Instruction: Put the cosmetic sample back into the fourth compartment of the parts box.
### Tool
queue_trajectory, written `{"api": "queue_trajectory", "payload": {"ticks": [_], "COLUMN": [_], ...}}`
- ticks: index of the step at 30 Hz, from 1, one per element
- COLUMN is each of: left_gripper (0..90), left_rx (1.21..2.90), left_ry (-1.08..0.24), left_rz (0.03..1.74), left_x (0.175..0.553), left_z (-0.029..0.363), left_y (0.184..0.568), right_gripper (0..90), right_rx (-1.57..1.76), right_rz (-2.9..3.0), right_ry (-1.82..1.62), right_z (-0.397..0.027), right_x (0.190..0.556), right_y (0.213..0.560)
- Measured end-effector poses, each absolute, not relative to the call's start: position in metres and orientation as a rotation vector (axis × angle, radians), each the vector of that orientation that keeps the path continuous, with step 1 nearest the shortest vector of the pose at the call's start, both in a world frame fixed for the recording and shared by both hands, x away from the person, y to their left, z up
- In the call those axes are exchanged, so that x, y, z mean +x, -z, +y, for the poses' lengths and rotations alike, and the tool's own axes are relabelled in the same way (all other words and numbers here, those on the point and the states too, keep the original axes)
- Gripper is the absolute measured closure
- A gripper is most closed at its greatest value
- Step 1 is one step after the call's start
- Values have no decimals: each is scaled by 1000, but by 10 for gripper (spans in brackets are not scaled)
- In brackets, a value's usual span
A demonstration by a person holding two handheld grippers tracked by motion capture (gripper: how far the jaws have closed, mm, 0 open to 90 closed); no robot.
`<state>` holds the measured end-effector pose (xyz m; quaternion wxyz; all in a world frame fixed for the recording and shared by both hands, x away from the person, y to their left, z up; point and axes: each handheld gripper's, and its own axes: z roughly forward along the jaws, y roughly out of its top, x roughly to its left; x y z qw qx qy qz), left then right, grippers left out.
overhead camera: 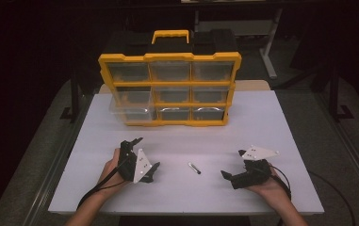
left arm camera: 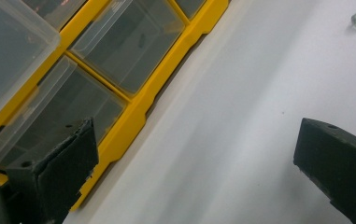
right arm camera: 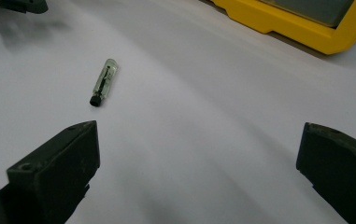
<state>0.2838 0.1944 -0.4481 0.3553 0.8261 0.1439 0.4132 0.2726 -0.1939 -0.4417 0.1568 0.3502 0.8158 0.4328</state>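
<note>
Small clear vial with black cap lies flat on white surface, between both tongs. Left tongs and right tongs wide open, empty, resting low, angled inward.

No readable text anywhere (labels, brands, numbers or signs included).

— What's carrying everything?
— A white rectangular surface.
— And on it?
— A yellow drawer organiser stands at the far edge, one lower-left drawer pulled out. A small glass vial with a black cap lies near the front, well apart from it.
</note>
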Motion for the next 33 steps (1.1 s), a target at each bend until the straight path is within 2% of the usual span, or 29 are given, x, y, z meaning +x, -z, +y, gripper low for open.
{"api": "queue_trajectory", "payload": {"ticks": [33], "left_gripper": [1], "left_rx": [1996], "left_ry": [-738], "left_rz": [618], "left_x": [294], "left_z": [206], "left_y": [439], "right_gripper": [0], "right_rx": [993], "right_rz": [2334], "right_ry": [-1242], "right_z": [-194], "right_x": [273], "right_y": [442]}}
